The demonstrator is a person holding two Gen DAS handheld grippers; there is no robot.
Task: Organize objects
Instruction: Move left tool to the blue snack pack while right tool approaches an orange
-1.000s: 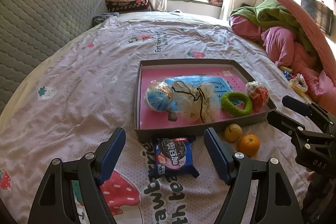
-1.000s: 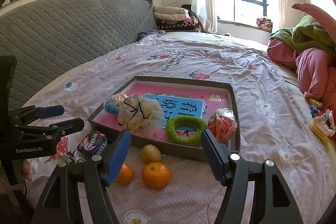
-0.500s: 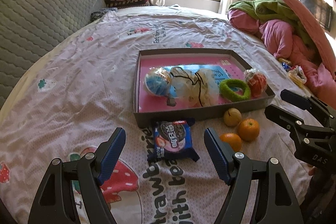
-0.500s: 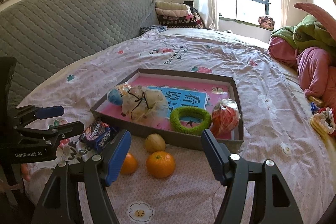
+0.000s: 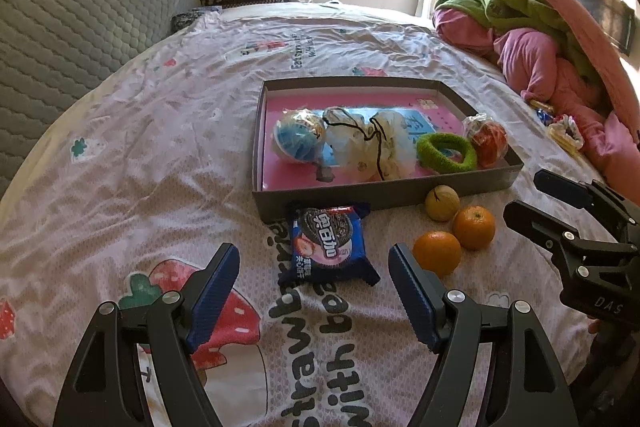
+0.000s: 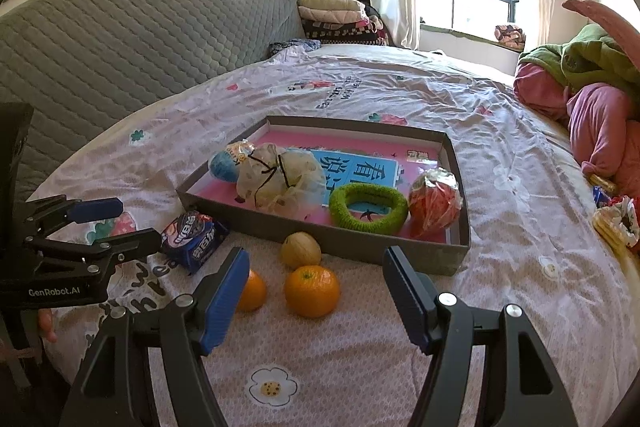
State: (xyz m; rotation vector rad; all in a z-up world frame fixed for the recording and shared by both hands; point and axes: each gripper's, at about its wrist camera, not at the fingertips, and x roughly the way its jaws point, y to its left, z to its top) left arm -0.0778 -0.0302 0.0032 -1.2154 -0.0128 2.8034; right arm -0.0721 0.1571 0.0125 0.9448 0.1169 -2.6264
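Observation:
A grey box tray (image 5: 380,197) (image 6: 360,253) with a pink floor lies on the bed. In it are a blue ball (image 5: 298,139), a white net bag (image 5: 370,147), a green ring (image 5: 446,151) and a red ball (image 5: 488,137). In front of it lie a blue cookie packet (image 5: 328,243) (image 6: 194,235), two oranges (image 5: 436,251) (image 5: 474,227) and a tan fruit (image 5: 441,203). My left gripper (image 5: 314,283) is open, just short of the packet. My right gripper (image 6: 316,285) is open above the oranges (image 6: 312,291).
The bed has a printed sheet (image 5: 160,147). A grey quilted headboard (image 6: 120,39) runs along the left. Pink and green bedding (image 5: 540,39) is piled at the right, with small wrappers (image 6: 616,219) beside it. Folded blankets (image 6: 336,15) lie near the window.
Both grippers have drawn back and risen from the tray, so the packet and a second orange now show in full. Jaws stayed open.

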